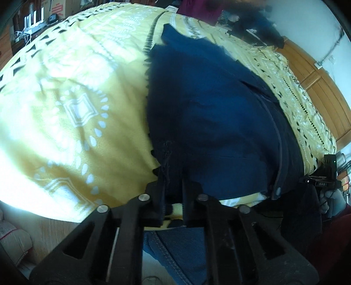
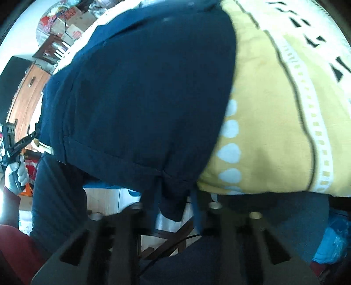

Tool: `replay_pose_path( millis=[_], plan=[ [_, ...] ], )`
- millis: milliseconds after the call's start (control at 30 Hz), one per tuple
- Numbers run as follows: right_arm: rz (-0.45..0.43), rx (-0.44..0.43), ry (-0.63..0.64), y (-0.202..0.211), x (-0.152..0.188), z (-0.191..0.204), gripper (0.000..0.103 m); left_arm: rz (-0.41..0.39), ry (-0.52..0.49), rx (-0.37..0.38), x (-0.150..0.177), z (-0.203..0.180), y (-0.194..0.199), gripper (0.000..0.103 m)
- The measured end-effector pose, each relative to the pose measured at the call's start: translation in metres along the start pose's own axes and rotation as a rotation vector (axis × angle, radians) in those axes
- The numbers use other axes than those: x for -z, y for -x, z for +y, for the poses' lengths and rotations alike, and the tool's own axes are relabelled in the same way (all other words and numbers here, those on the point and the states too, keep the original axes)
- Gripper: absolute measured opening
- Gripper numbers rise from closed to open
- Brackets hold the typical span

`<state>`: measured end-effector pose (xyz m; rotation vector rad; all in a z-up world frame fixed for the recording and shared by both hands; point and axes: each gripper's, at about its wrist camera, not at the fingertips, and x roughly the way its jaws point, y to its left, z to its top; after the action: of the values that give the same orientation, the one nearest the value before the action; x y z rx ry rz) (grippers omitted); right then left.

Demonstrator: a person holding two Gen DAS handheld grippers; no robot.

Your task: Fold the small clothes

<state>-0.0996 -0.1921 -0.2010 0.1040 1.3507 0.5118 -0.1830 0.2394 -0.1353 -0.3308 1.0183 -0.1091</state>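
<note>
A dark navy garment (image 1: 210,114) lies spread on a yellow patterned blanket (image 1: 72,98). My left gripper (image 1: 173,186) is at the garment's near left corner, its fingers shut on the hem, which hangs between them. In the right wrist view the same navy garment (image 2: 140,92) fills the middle. My right gripper (image 2: 173,203) sits at its near hem, and a fold of the cloth hangs between the fingers, pinched. The right gripper also shows at the right edge of the left wrist view (image 1: 324,177), and the left gripper at the left edge of the right wrist view (image 2: 15,142).
The yellow blanket (image 2: 274,122) covers a bed. A wooden headboard (image 1: 322,87) runs along the far right. Dark clothes (image 1: 252,19) lie at the far end. My jeans (image 1: 177,247) show below the left gripper. Boxes and a wooden cabinet (image 2: 26,94) stand beside the bed.
</note>
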Motion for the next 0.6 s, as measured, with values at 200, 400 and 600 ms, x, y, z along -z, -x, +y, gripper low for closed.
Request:
replay_pose_path(
  millis=[200, 400, 600],
  plan=[
    [-0.148, -0.142, -0.002, 0.064, -0.006, 0.008, 0.01, -0.161, 0.14, 0.19, -0.022, 0.004, 0.043, 0.007],
    [-0.334, -0.316, -0.053, 0.128, -0.061, -0.001, 0.01, -0.338, 0.23, 0.33, -0.089, 0.004, 0.078, 0.007],
    [-0.427, -0.326, -0.072, 0.14, -0.181, -0.027, 0.01, -0.358, 0.219, 0.291, -0.185, -0.007, 0.042, 0.009]
  ],
)
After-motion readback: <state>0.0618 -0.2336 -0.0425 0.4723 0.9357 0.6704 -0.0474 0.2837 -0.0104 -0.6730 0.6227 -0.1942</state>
